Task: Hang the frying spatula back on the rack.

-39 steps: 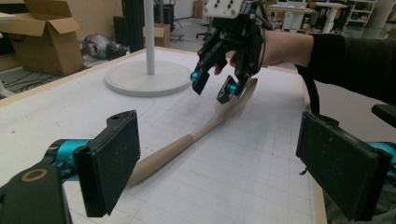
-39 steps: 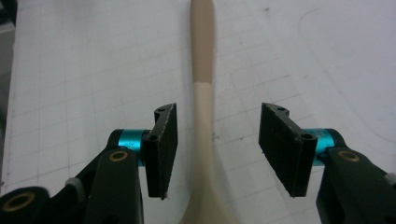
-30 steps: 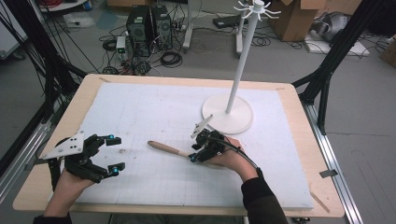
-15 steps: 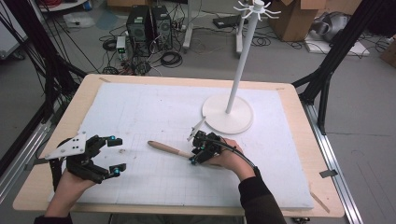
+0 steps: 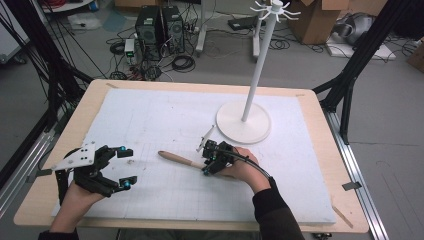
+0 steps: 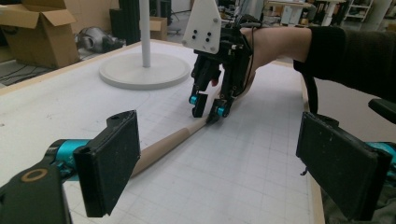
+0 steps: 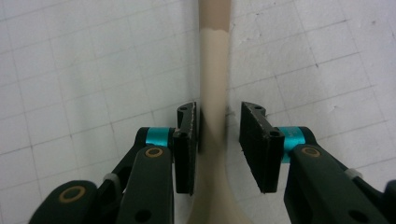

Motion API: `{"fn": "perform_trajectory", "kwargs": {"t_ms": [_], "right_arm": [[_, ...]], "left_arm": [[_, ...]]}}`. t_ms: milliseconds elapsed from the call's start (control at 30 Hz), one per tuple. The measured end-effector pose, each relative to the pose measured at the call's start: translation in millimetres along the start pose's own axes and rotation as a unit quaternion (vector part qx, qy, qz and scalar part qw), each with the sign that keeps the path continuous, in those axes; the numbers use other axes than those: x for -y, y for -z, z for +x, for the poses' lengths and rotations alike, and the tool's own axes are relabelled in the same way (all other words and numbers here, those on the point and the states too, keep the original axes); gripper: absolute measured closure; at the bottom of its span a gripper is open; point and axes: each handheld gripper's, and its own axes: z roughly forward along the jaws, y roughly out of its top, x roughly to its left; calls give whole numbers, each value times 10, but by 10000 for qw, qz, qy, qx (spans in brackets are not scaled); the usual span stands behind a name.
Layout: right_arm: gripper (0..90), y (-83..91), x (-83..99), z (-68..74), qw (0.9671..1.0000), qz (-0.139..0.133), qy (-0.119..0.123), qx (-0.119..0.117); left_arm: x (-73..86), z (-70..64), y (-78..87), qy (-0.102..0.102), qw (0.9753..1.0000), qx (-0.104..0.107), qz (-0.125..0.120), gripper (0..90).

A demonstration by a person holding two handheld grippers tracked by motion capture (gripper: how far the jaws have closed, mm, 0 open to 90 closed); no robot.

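My right tool [image 7: 218,140] straddles the neck of a wooden spoon [image 7: 214,84], one pad to each side. The left pad touches the wood or nearly so; a sliver of gap shows at the right pad, so I judge the tool not yet clenched. The spoon's long axis runs straight away between the pads in the right gripper view, so a plain squeeze across the handle is what the grasp needs, with no turning of the wrist.

In the high view the spoon [image 5: 181,160] lies flat on the white gridded mat [image 5: 150,125] covering the desk [image 5: 330,165]. Its handle points toward my left side, and its wider end sits under my right hand. My right tool [image 5: 209,162] is the one on the spoon. My left tool [image 5: 126,167] hovers released, jaws wide, well apart from the handle's free end and holding nothing.

Farther off, just beyond my right hand, stands the round base of a white hook stand [image 5: 243,122], its pole rising to a ring of pegs. The base is near the spoon, so a lift should go up before moving toward it. Nothing else lies on the mat between the tools.
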Motion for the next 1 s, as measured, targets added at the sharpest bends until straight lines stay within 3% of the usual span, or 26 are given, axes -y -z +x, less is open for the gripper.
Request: {"fn": "perform_trajectory", "kwargs": {"t_ms": [300, 533, 800, 1000], "right_arm": [[677, -8, -12, 9, 10000, -5, -16, 4], [771, -13, -25, 18, 10000, 12, -36, -56], [783, 2, 26, 25, 9998, -161, -138, -34], [783, 65, 31, 66, 9996, -280, -73, 0]], "left_arm": [[7, 0, -13, 21, 10000, 4, -3, 141], [12, -6, -39, 10, 10000, 44, 38, 141], [22, -17, -55, 24, 10000, 59, 59, 141], [24, -17, -56, 46, 9999, 78, 44, 141]]}}
